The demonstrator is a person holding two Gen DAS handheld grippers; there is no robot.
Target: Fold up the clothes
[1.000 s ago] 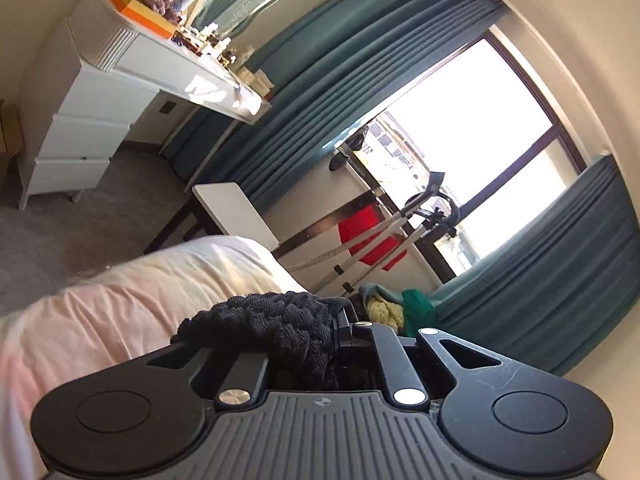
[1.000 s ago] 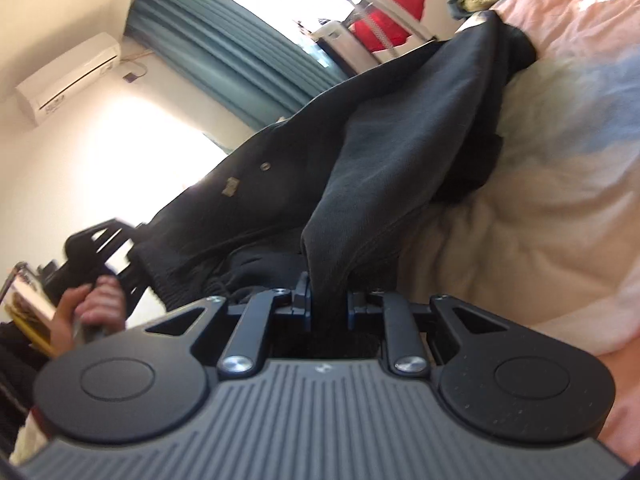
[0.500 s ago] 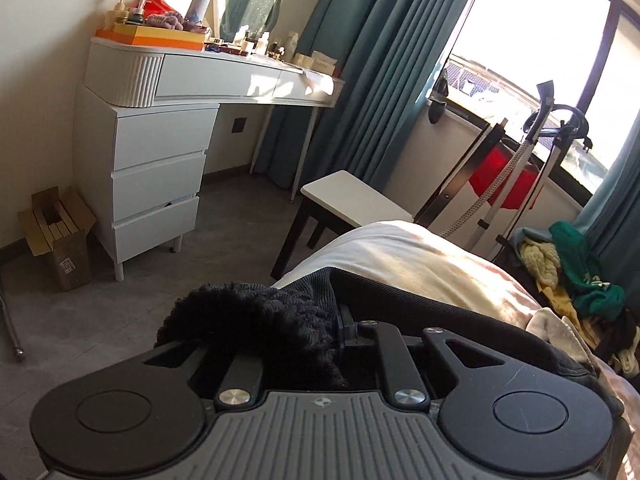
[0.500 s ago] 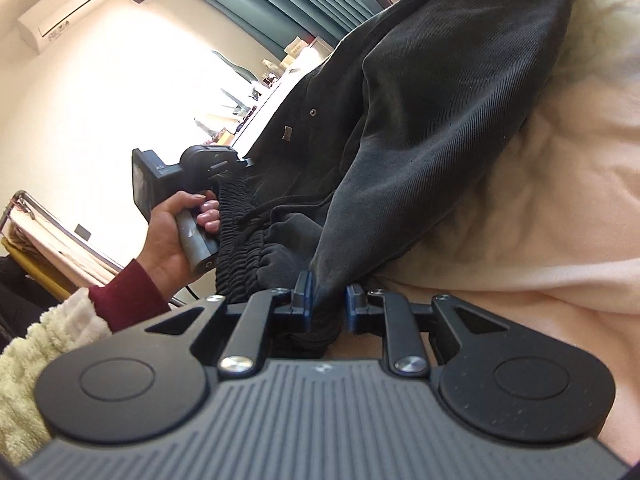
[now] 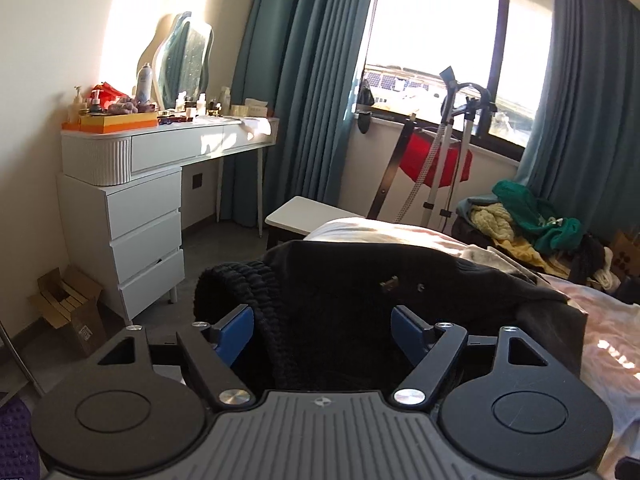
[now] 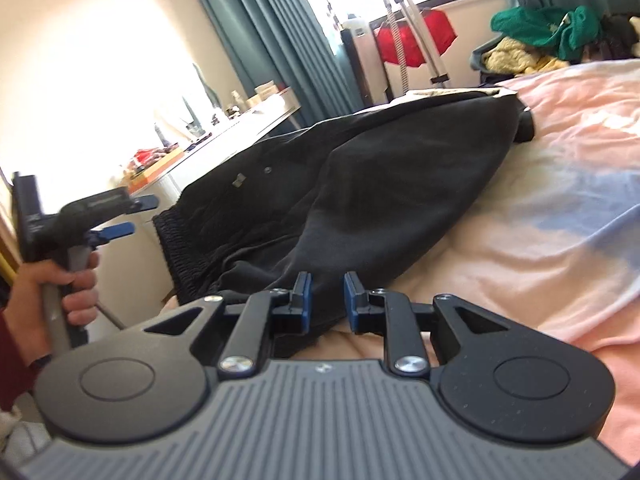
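Black trousers [image 5: 360, 272] [image 6: 360, 184] lie spread on the pink bed [image 6: 540, 240], elastic waistband [image 5: 236, 280] [image 6: 176, 240] toward the bed's near edge. My left gripper [image 5: 320, 314] is open wide; the waistband lies between its blue pads [image 5: 236, 332], unpinched. In the right wrist view a hand [image 6: 60, 292] holds the left gripper [image 6: 132, 214] just left of the waistband. My right gripper [image 6: 326, 284] stays narrowly closed on a thick fold of a trouser leg, low over the bed.
A white dresser [image 5: 140, 216] with a mirror and bottles stands left, a cardboard box [image 5: 68, 312] on the floor beside it. A white stool [image 5: 304, 212], a stand with a red cloth [image 5: 436, 160] and a clothes pile [image 5: 520, 216] sit beyond the bed by the curtained window.
The left gripper has opened and let go of the waistband. The trousers have come down flat onto the bed. The right gripper's jaw gap is unchanged.
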